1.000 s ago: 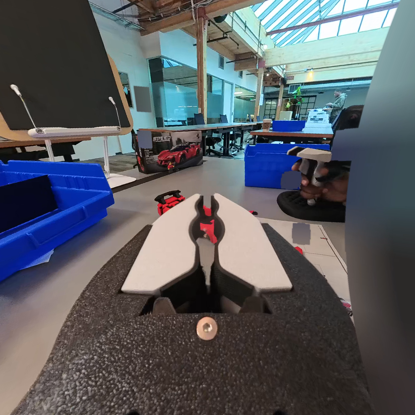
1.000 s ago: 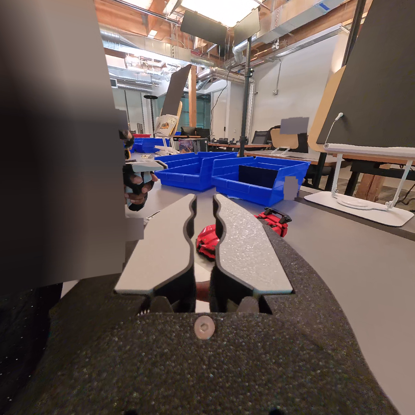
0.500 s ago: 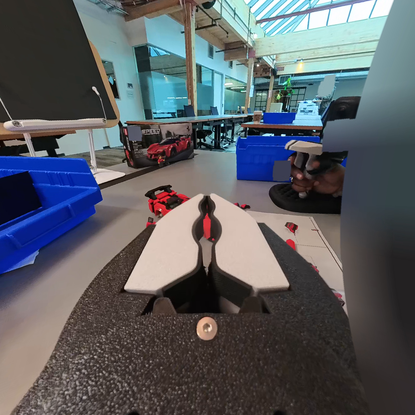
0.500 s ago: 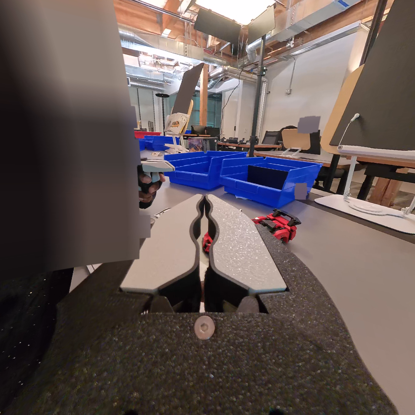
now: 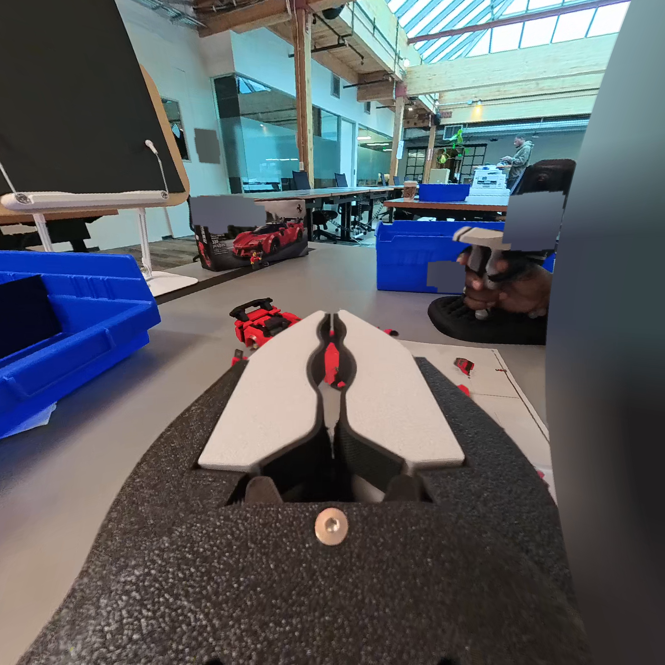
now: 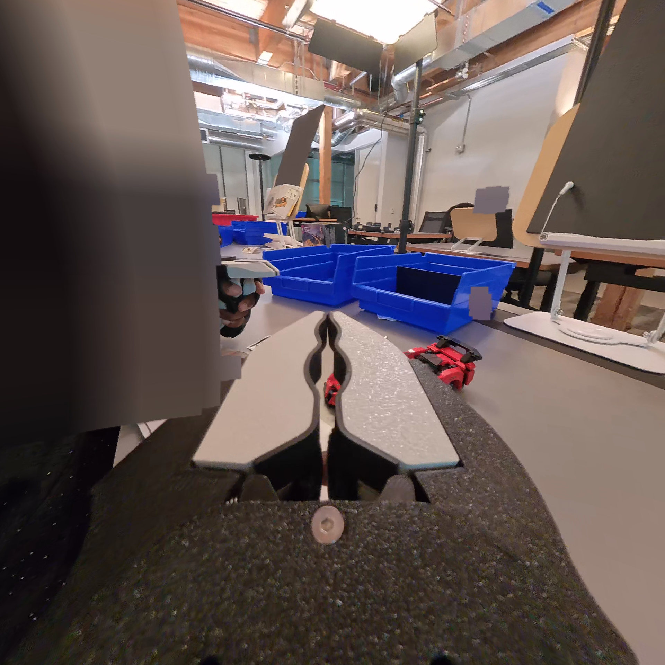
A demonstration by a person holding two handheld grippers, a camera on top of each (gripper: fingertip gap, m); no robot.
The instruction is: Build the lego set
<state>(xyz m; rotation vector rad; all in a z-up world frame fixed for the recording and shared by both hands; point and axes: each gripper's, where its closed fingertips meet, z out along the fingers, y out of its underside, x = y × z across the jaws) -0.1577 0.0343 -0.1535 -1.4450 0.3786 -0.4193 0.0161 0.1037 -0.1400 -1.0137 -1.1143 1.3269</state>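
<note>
My left gripper [image 5: 333, 316] is shut on a small red lego piece [image 5: 331, 360], which sits in the hollow between its fingers above the table. The partly built red and black lego car [image 5: 259, 324] stands just beyond it to the left; it also shows in the right wrist view [image 6: 444, 363]. My right gripper [image 6: 327, 316] is shut with its tips touching. A red lego part [image 6: 331, 392] shows through its hollow, low by the table. I cannot tell whether that part is gripped.
A white instruction sheet [image 5: 478, 381] with loose red pieces [image 5: 463, 365] lies at the right. Blue bins stand left [image 5: 72, 342] and far right [image 5: 406, 259]. The lego box [image 5: 252, 237] and a white stand base [image 5: 169, 282] are behind. Two bins [image 6: 424, 306] face the right gripper. Some 20 cm of space lies between my two pairs of fingers.
My right gripper has closed from open to shut over the red part. My left gripper has shifted a little, still holding its red piece.
</note>
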